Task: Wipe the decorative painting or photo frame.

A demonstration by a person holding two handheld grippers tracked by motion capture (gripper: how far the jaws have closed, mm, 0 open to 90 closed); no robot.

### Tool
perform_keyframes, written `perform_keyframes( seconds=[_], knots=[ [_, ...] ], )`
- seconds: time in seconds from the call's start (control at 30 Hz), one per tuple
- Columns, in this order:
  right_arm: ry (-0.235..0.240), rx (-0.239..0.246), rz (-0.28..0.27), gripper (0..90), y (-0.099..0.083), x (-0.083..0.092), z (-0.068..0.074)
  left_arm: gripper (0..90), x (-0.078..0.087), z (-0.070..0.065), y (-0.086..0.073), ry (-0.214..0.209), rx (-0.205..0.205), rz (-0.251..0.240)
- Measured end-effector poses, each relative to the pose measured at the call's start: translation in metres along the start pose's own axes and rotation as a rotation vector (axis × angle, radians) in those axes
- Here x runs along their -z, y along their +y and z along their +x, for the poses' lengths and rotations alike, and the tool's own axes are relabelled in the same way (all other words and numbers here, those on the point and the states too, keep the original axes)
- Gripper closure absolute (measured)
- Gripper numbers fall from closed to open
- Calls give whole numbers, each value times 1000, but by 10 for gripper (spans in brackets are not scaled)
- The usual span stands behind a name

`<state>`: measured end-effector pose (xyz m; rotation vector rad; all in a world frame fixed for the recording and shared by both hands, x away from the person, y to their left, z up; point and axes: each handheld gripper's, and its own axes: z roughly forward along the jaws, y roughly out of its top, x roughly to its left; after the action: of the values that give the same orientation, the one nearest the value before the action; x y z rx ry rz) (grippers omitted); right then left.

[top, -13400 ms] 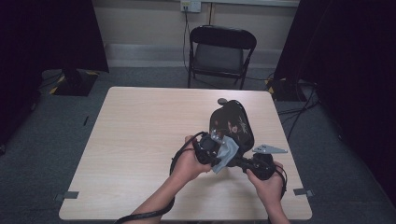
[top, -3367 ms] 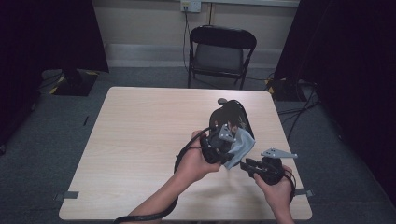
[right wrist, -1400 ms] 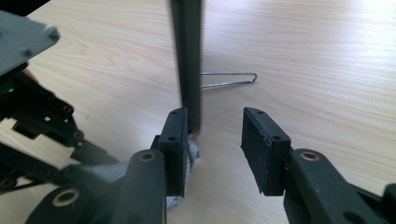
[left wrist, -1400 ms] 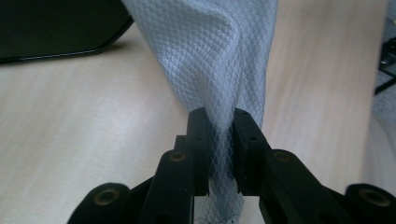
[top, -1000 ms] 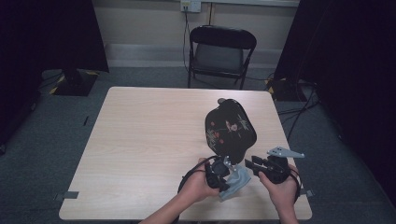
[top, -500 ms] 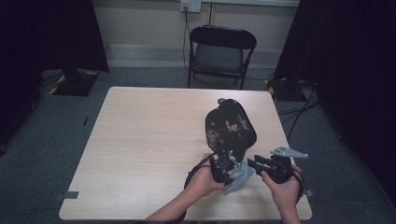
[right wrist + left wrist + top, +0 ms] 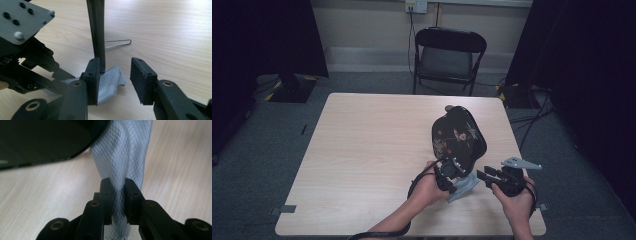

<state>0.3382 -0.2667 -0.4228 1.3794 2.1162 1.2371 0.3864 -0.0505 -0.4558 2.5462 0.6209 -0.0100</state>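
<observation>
A black lacquered plate (image 7: 458, 135) with a flower pattern stands tilted on edge at the table's right half. At its lower rim my left gripper (image 7: 456, 179) is shut on a pale grey mesh cloth (image 7: 463, 186). In the left gripper view the cloth (image 7: 125, 152) runs up from the closed jaws (image 7: 117, 186) to the plate's dark rim (image 7: 45, 140). My right gripper (image 7: 482, 175) sits just right of it, open. In the right gripper view its jaws (image 7: 113, 66) stand apart, the plate's thin edge (image 7: 96, 30) rises by the left one, and the cloth (image 7: 110, 82) lies below.
A thin wire stand (image 7: 117, 43) pokes out behind the plate. The wooden table (image 7: 362, 150) stretches bare to the left. A black folding chair (image 7: 449, 55) stands beyond the far edge, and cables lie on the floor at the right.
My left gripper has carried the cloth a little up toward the plate's lower rim. The right gripper and the plate have stayed put.
</observation>
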Motion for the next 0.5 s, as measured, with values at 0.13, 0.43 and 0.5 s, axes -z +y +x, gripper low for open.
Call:
perform_keyframes(
  seconds=[0.13,0.43,0.5],
  knots=[
    [-3,0,1,600,0,0,-1,789,6,-1,0,-2,-1,-21],
    [-7,-5,-9,595,0,4,-2,789,43,-4,13,2,-30,-88],
    [-7,-2,-12,593,1,5,-2,790,50,-3,17,8,-31,-96]
  ],
)
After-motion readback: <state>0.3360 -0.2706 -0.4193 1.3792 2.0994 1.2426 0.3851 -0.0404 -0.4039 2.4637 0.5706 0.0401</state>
